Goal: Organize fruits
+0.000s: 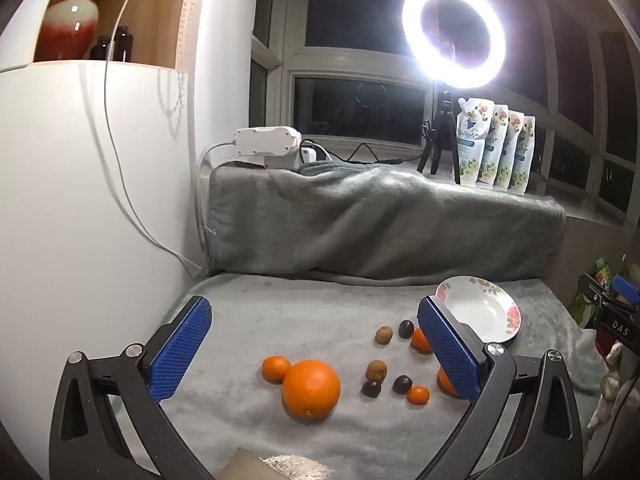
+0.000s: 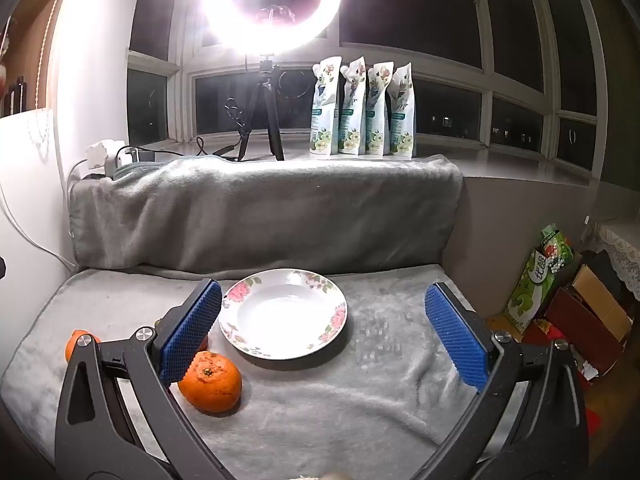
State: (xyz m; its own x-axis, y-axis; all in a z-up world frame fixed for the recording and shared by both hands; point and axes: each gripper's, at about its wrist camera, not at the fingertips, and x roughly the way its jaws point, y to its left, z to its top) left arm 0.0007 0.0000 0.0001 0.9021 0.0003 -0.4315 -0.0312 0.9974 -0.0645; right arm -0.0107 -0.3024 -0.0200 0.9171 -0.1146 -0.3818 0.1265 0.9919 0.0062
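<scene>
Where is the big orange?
In the left wrist view, the big orange sits on the grey blanket, low in the middle, touching a small tangerine on its left.

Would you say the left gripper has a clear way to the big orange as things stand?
Probably yes. The left gripper is open and empty, and the big orange lies on the blanket just ahead between its fingers, with only a small mandarin touching its side.
</scene>
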